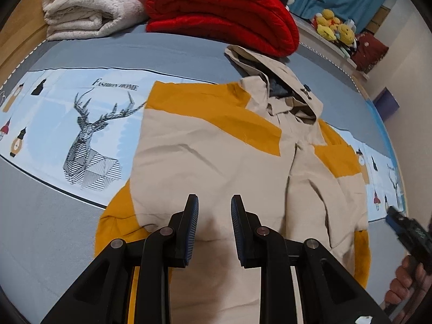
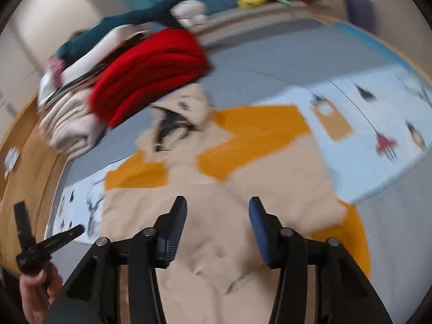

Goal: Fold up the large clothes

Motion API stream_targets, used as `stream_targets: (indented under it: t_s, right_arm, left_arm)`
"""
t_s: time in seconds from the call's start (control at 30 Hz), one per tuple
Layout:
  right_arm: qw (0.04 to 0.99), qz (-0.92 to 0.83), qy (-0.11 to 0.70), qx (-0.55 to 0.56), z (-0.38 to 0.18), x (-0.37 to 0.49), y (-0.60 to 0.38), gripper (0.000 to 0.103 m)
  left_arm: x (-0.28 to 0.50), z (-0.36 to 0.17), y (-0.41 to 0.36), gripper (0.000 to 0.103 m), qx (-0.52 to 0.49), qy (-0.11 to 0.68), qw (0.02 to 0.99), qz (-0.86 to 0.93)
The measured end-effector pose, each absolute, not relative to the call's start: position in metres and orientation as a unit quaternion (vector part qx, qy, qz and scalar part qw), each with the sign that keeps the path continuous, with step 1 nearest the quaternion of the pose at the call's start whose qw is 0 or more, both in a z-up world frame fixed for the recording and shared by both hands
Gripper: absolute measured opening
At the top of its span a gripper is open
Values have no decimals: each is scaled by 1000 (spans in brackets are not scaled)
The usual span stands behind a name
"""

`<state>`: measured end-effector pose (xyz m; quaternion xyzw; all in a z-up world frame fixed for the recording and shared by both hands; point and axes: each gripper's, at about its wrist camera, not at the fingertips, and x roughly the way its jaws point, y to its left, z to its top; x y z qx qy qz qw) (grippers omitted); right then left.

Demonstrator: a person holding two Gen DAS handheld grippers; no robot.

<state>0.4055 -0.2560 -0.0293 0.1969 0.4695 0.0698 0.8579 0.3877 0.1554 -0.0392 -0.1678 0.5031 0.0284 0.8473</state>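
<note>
A beige and mustard hooded jacket lies spread face up on the bed, hood toward the far side. My left gripper hovers over its lower middle, fingers apart with nothing between them. In the blurred right wrist view, the left gripper is at the lower left in a hand, off the jacket's left edge. My right gripper stands open above the jacket's lower part, nothing between its pads. The left wrist view shows the right gripper only partly, at the right edge beside the jacket's hem, held by a hand.
The grey bedsheet carries a light blue band with a deer print. A folded red blanket and a folded cream blanket sit beyond the hood. Yellow plush toys lie on a ledge behind. Wooden floor borders the bed.
</note>
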Motion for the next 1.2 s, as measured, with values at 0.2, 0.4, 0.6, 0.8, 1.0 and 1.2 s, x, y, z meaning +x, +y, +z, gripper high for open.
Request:
stream_targets:
  t_s: [0.2,0.4,0.6,0.8,1.0,1.2]
  right_arm:
    - [791,46,557,247,-95,424,-278,50]
    - [735,70,607,293,-146,426,-284,50]
    - [735,74,608,289,-145,424,-276,49]
    - [762,103,585,259,-116,426,-253,15]
    - [799,168,528,233,-75,425,-225,11]
    - [798,251,488,251,-51,421,-195,11]
  left_arm:
    - [391,-42,125,22,-129,506,853,-15]
    - [395,-48,91,22,-107,508,852,-66]
    - [396,-50,72,22,-83,505,856,-72]
    - [398,-56,71,22,-73,508,856,-61]
    - [397,-54,74,22,-82,506,856,-68]
    - [391,-46,49,24,-114,494,847,-160]
